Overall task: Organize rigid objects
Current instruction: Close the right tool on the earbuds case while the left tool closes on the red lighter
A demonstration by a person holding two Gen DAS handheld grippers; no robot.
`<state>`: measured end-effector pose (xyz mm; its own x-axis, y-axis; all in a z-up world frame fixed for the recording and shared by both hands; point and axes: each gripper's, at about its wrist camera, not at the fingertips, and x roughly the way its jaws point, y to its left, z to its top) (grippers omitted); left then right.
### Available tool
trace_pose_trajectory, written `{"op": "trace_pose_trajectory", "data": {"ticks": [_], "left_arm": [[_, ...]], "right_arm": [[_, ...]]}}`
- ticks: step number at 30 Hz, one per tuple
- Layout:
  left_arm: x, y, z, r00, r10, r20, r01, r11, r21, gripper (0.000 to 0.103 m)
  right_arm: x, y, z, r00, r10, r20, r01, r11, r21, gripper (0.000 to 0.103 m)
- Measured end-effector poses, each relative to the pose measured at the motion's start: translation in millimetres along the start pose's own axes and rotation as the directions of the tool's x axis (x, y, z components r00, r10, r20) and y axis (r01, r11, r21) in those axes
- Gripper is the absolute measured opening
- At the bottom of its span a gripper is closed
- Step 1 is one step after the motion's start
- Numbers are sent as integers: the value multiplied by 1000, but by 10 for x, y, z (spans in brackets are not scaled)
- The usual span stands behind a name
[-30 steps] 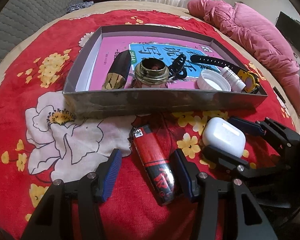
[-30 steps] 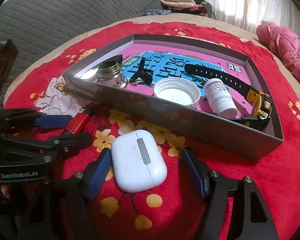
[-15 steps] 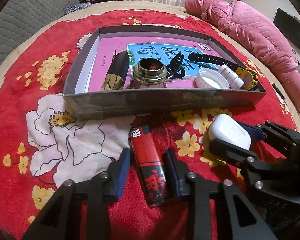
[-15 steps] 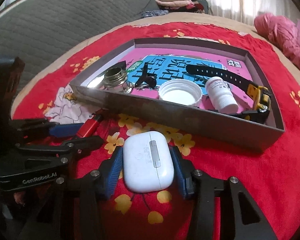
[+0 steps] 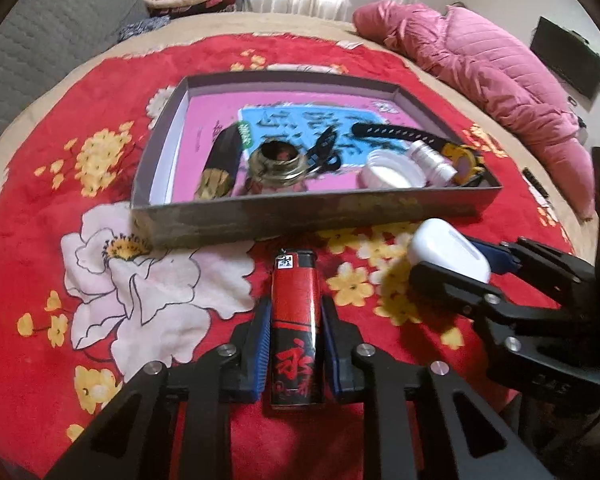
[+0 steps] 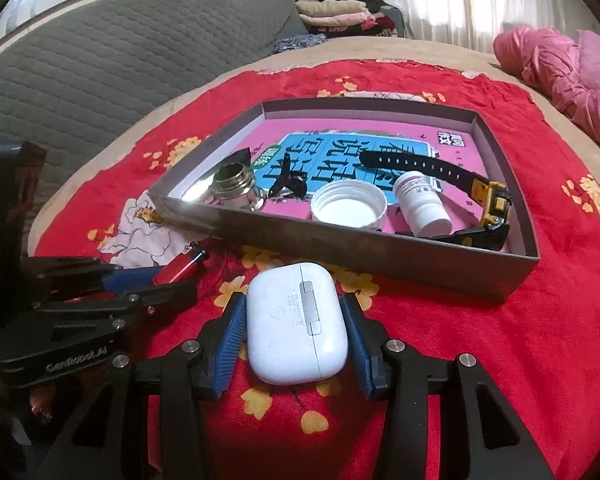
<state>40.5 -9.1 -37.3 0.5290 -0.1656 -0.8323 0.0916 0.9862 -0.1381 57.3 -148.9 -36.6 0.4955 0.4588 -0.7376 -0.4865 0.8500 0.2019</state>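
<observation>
Left wrist view
- Left hand-held gripper (image 5: 293, 354): its jaws are closing on the red lighter (image 5: 294, 320), which lies lengthwise between the blue ribbed pads, these being at or very near its sides.
- Lighter position: it is seen on the red floral blanket (image 5: 100, 280), just in front of the near wall of the grey box (image 5: 300, 210).
- Lighter build: a slim, hard, glossy slab with smooth printed faces is noted.
- Risk: the slick sides may be squeezed forward out of the pads if the grip is taken low; the soft blanket may be dragged up with it.
- Box contents: a metal-necked jar (image 5: 277, 164), a white cap (image 5: 392, 172) and a black strap (image 5: 396, 134) are noted, close-packed at the near wall.

Right wrist view
- Right hand-held gripper (image 6: 296, 338): it is pinching the white earbud case (image 6: 296, 320) across its width, the pads being pressed to both sides.
- Case position: it is held in front of the box's near wall (image 6: 380, 252), outside the box; whether it is clear of the blanket cannot be told.
- Case build: a rounded, smooth plastic shell with a hinge strip facing up is recorded.
- Risk: the curved sides give little purchase, so the case may be rotated or popped out; the near wall may be struck if it is carried in low.
- Landing risk: the small white bottle (image 6: 422, 204) and the yellow-cased watch (image 6: 494, 208) may be knocked.
- Left hand-held gripper (image 6: 168, 280): it is seen close alongside, so a clash is judged possible.
</observation>
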Motion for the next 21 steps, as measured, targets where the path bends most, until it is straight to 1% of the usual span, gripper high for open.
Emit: {"op": "trace_pose_trajectory", "data": {"ticks": [2, 5, 13, 16, 21], "left_arm": [[-67, -50, 6, 1000, 7, 22, -7, 1000, 24, 23], [-133, -50, 29, 999, 8, 42, -9, 1000, 23, 23], [-338, 81, 123, 990, 18, 138, -15, 1000, -24, 23], [-359, 140, 167, 986, 19, 164, -12, 999, -42, 23], [-297, 245, 288, 984, 14, 178, 0, 997, -77, 23]], "right_arm": [[-36, -6, 6, 1000, 5, 8, -5, 1000, 12, 49], [-105, -3, 16, 1000, 9, 24, -10, 1000, 24, 49], [-263, 26, 84, 997, 3, 75, -5, 999, 34, 49], [-315, 0, 120, 995, -15, 94, 11, 999, 42, 49], [-365, -123, 209, 992, -55, 116, 46, 996, 81, 48]]}}
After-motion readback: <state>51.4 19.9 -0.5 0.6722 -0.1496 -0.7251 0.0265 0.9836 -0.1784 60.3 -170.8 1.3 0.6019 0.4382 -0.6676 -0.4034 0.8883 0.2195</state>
